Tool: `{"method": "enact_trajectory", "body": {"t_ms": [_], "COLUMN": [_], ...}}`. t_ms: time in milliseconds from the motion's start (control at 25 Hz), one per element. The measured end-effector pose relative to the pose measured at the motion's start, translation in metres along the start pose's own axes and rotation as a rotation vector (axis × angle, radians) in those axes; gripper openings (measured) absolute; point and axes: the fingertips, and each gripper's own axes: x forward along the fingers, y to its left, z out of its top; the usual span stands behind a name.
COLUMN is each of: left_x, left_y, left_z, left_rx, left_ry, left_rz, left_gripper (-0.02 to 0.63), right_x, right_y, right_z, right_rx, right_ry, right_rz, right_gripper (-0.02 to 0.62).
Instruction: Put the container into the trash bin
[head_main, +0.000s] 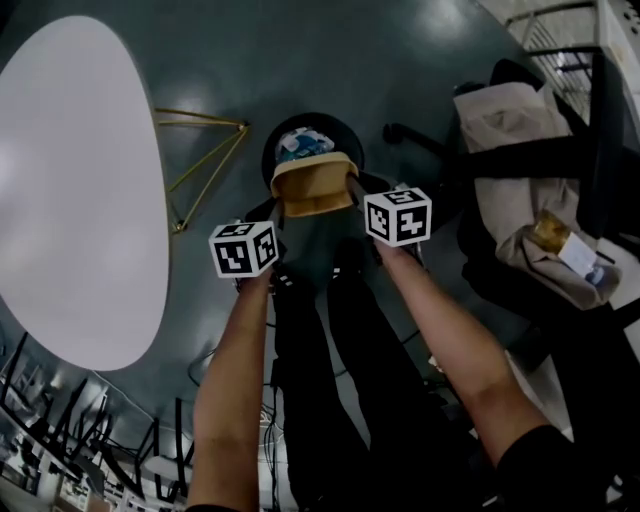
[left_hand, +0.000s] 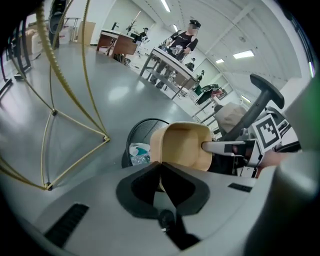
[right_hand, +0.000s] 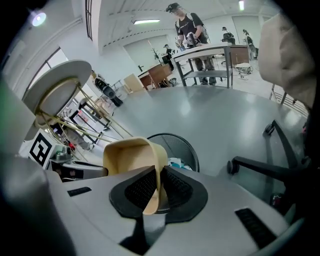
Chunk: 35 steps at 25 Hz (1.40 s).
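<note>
Open workshop-lab hall around me: polished grey floor (right_hand: 215, 115), ceiling strip lights (left_hand: 243, 54), metal workbenches (left_hand: 167, 67), a person (right_hand: 189, 30) standing at one, office chair (head_main: 545, 157) beside me.

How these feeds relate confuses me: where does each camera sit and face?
Head view: on the head, facing steeply down at the container and bin; forearms, left gripper and right gripper show.
Left gripper view: on the left gripper, facing along its shut jaws at container and bin; right gripper shows.
Right gripper view: likewise on the right gripper; left gripper shows.
All share container and bin.
</note>
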Motion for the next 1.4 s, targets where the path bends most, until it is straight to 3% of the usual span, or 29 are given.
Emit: {"method": "enact_trajectory", "body": {"t_ms": [440,680,800,880,960,1160,1400], "left_x": [0.027,0.034,0.040,0.041,0.039,0.030,0.006], "left_y": [0.017,0.020,0.020,0.021,0.023,0.019,-0.019], "left_z": [-0.003,-0.012,-0.017,-0.018,-0.018,-0.016,-0.002], "left_rx": [0.055,0.040,0.048,0.056,0.062,0.053,0.051], "left_ry": [0.012,0.035,0.047,0.043,0.037,0.022,-0.032], "left_rz": [0.043,0.052,0.051,0.057,0.071,0.067,0.026], "left_gripper": [0.020,0.023,0.047,0.127,0.180,0.186,0.173], "right_x": [0.027,0.032,0.036,0.036,0.034,0.027,0.002], "right_y": [-0.013,-0.014,-0.016,-0.016,-0.014,-0.005,0.015], "right_z": [-0.006,-0.014,-0.017,-0.019,-0.019,-0.018,-0.006], "right_rx": [-0.043,-0.065,-0.074,-0.081,-0.100,-0.134,-0.158], "right_ry": [0.008,0.039,0.049,0.054,0.056,0.054,0.045], "right_rz": [-0.037,-0.030,-0.021,-0.025,-0.032,-0.024,0.001], "right_gripper": [0.063,0.064,0.082,0.138,0.153,0.158,0.158]}}
